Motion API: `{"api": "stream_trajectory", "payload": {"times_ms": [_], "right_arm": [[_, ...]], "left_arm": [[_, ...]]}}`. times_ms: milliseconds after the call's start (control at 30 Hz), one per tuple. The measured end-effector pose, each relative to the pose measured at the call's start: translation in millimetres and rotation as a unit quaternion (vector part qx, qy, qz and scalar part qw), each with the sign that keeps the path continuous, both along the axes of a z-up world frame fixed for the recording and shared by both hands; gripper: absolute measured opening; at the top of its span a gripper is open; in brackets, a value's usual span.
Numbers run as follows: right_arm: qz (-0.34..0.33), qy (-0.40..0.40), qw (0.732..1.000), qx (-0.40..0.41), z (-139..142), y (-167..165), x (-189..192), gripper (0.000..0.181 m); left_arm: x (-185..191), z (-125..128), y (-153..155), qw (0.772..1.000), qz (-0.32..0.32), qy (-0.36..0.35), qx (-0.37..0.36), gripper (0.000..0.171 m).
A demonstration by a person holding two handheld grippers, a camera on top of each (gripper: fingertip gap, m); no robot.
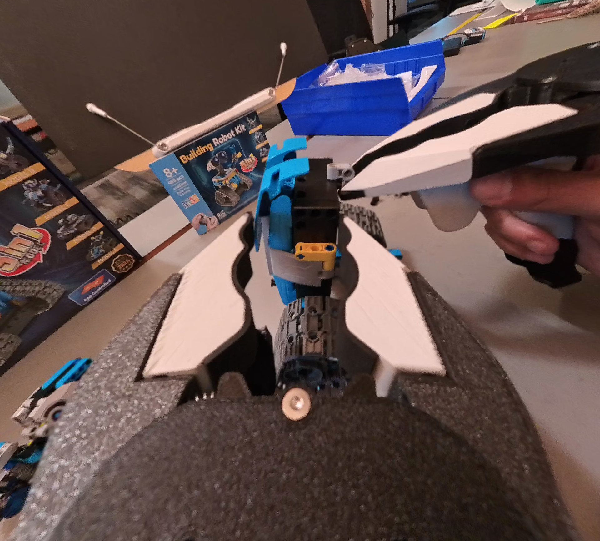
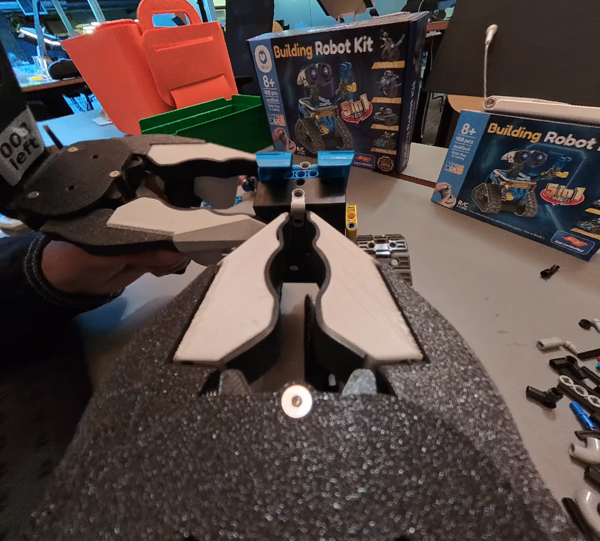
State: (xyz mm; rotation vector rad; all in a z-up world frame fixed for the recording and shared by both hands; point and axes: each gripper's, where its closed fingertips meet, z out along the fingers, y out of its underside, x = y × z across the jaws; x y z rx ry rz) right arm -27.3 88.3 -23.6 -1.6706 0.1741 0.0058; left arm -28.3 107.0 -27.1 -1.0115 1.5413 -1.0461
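A toy robot model (image 1: pixel 315 200) with a black block body, blue panels, a yellow beam (image 1: pixel 315 252) and grey treads (image 1: pixel 305 320) stands on the grey table. My left gripper (image 1: pixel 297 220) is shut on the model, one finger on each side of its body. It also shows in the right wrist view (image 2: pixel 258 192), coming in from the left. My right gripper (image 2: pixel 297 216) is shut on a small grey connector (image 2: pixel 297 200) at the top of the black block (image 2: pixel 324 200). In the left wrist view the right gripper (image 1: pixel 347 181) reaches in from the right with the connector (image 1: pixel 339 172) at its tips.
A blue bin (image 1: pixel 357 109) of plastic bags stands behind the model. Two printed toy boxes (image 2: pixel 337 90) (image 2: pixel 519 181) stand at the back, beside a green bin (image 2: pixel 207 125) and an orange case (image 2: pixel 149 67). Loose parts (image 2: pixel 571 392) lie at the right. A small sub-assembly (image 1: pixel 35 418) sits at the left. Left and right tips are no more than a few centimetres apart. It is some 25 cm from my left tips to the small sub-assembly (image 1: pixel 35 418).
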Motion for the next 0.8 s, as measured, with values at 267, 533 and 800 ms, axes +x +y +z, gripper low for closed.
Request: {"api": "stream_trajectory", "payload": {"times_ms": [267, 533, 800], "right_arm": [[-0.006, 0.035, 0.999, -0.003, -8.4, -4.7, -3.0, 0.005], [0.054, 0.135, 0.988, 0.046, -9.9, -16.9, -6.9, 0.005], [0.227, 0.353, 0.891, 0.171, 16.8, -30.7, -16.0, 0.004]], "left_arm": [[5.5, -1.1, 19.7, 0.997, 0.062, -0.003, 0.035, 0.046], [5.1, -9.5, 56.7, 0.990, 0.106, -0.001, 0.092, 0.048], [-4.5, -5.5, 38.8, 0.998, 0.051, -0.004, 0.032, 0.056]]}}
